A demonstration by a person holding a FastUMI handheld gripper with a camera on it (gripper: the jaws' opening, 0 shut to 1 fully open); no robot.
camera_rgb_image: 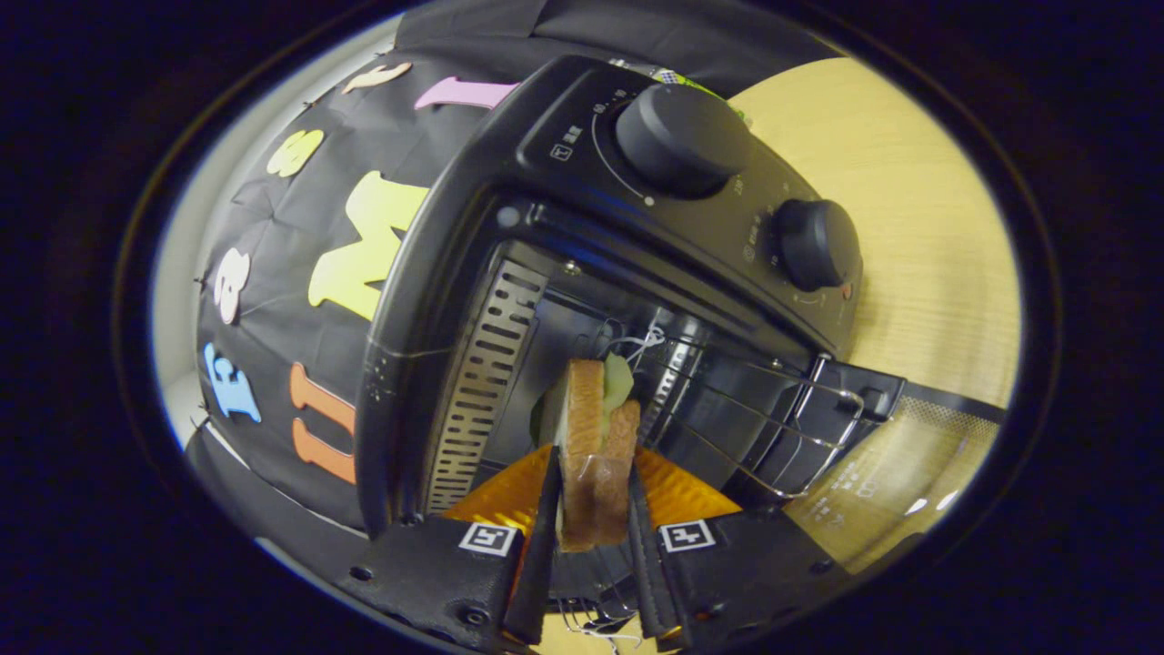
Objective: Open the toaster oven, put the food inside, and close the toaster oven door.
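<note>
Gripper [593,509]: fingers pinching the sandwich [593,446], lower centre.
Toaster oven [637,273]: centre frame, door [891,464] open, lower right.
Wire rack [773,418]: inside the oven.

Sandwich's [593,455] lower end behind claw [593,509] fingers.

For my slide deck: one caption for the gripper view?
Tool shut on sandwich, held at the open toaster oven above its wire rack.

The camera rides on the gripper [593,496], rolled sideways. It looks along the fingers, close into the open toaster oven [582,300].
</note>
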